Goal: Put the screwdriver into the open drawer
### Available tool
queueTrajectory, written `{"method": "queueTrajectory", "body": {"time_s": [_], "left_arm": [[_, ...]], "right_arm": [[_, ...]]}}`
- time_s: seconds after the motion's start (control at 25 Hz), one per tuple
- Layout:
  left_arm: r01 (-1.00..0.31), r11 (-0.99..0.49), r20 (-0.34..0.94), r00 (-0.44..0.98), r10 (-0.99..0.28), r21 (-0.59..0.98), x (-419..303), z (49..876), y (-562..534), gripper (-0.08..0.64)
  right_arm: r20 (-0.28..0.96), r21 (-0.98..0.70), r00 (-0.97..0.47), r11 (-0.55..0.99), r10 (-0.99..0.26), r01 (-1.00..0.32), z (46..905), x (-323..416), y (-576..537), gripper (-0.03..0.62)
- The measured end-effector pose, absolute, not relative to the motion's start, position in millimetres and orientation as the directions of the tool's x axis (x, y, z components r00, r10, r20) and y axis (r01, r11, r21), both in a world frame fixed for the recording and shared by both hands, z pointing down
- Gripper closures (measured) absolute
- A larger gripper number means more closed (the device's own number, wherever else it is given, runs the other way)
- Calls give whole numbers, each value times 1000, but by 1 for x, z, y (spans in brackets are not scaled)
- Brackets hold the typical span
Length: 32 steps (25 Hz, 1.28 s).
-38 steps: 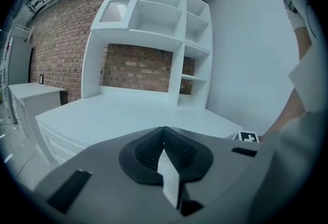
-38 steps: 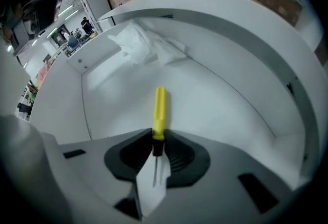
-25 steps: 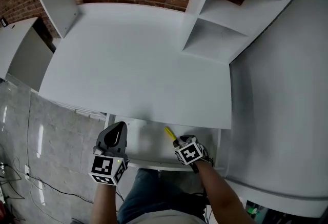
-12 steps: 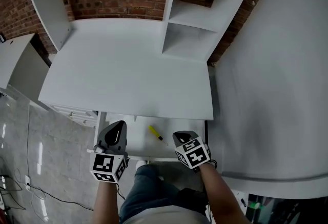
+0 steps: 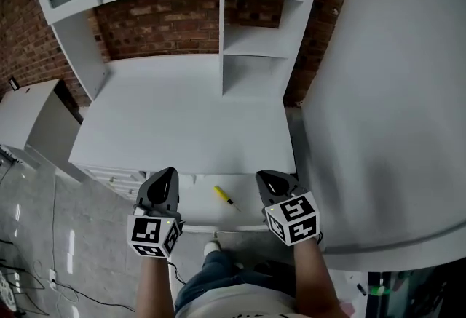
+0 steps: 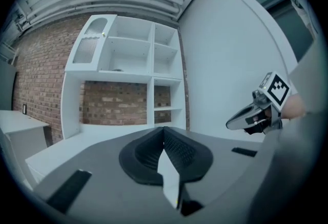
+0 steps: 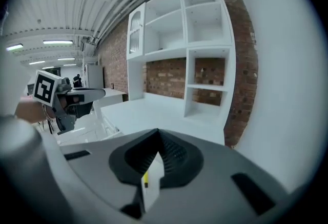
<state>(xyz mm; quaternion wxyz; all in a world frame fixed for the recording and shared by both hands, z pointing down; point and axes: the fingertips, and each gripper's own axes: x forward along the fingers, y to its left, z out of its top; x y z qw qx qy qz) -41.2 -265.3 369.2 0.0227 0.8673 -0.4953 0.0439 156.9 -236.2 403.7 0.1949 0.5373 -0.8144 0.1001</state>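
Left tool (image 5: 170,173) and right tool (image 5: 263,177) are closed, empty; screwdriver (image 5: 224,196) lies in drawer (image 5: 196,200).

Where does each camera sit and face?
Head view: head-mounted, steeply down at white desktop, yellow-handled screwdriver in open drawer; left tool, right tool, forearms show.
Left gripper view: on left tool, facing white shelf unit; shut jaws show.
Right gripper view: on right tool, same unit; shut jaws show.
Both gripper views show the other tool.
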Motion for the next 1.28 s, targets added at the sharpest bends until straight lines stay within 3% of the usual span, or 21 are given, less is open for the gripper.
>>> {"method": "queueTrajectory", "body": {"time_s": [0.28,0.56,1.28], "left_arm": [[-841,-532,10,534,-846,-92,-27,312,-260,546],[-831,-536,-96,551,-829,-149,-19,261,-252,546],[-831,-532,-163,554,-816,-161,-29,237,-266,546]], "right_arm": [[213,219,-250,295,-945,-930,332,176,-224,582],[86,208,-240,253,-967,-945,286,181,-208,583],[-2,263,-230,221,-973,-939,247,174,-218,583]]}}
